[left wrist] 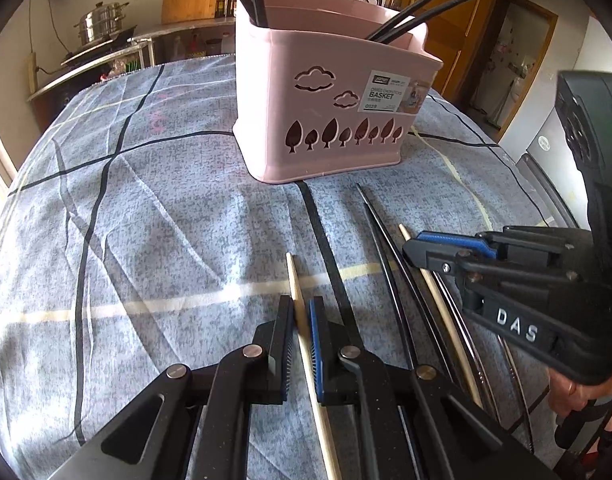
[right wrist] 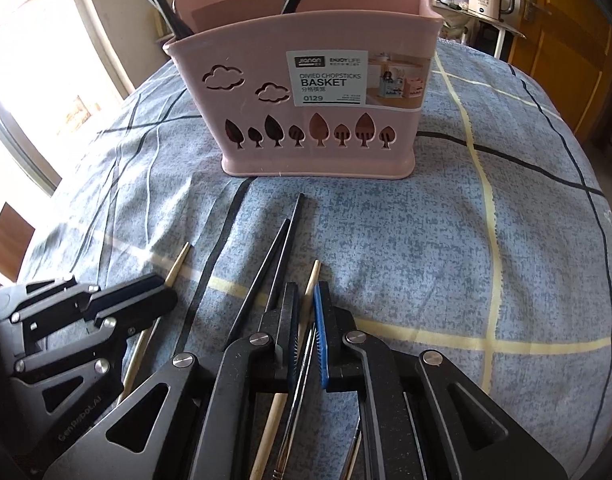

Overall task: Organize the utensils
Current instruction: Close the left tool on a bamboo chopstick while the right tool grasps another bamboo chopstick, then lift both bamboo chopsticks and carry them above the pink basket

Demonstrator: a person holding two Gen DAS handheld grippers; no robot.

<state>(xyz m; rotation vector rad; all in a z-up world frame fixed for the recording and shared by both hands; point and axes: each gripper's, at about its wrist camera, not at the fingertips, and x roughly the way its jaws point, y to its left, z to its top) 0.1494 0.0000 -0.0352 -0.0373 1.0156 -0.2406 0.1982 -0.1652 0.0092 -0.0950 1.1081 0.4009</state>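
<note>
The left gripper (left wrist: 301, 316) was clenched on a pale wooden chopstick (left wrist: 295, 280) lying on the blue-grey checked tablecloth (left wrist: 145, 220). The right gripper (right wrist: 306, 308) was pinched on a second pale wooden chopstick (right wrist: 312, 280), with a thin metal utensil (right wrist: 301, 368) also running between its jaws. Two black chopsticks (right wrist: 283, 240) lay on the cloth at 11 o'clock from the right gripper. The pink plastic divided chopstick basket (right wrist: 318, 136) stood upright at 12 o'clock, well apart from both grippers, holding several long black chopsticks (left wrist: 426, 8).
</note>
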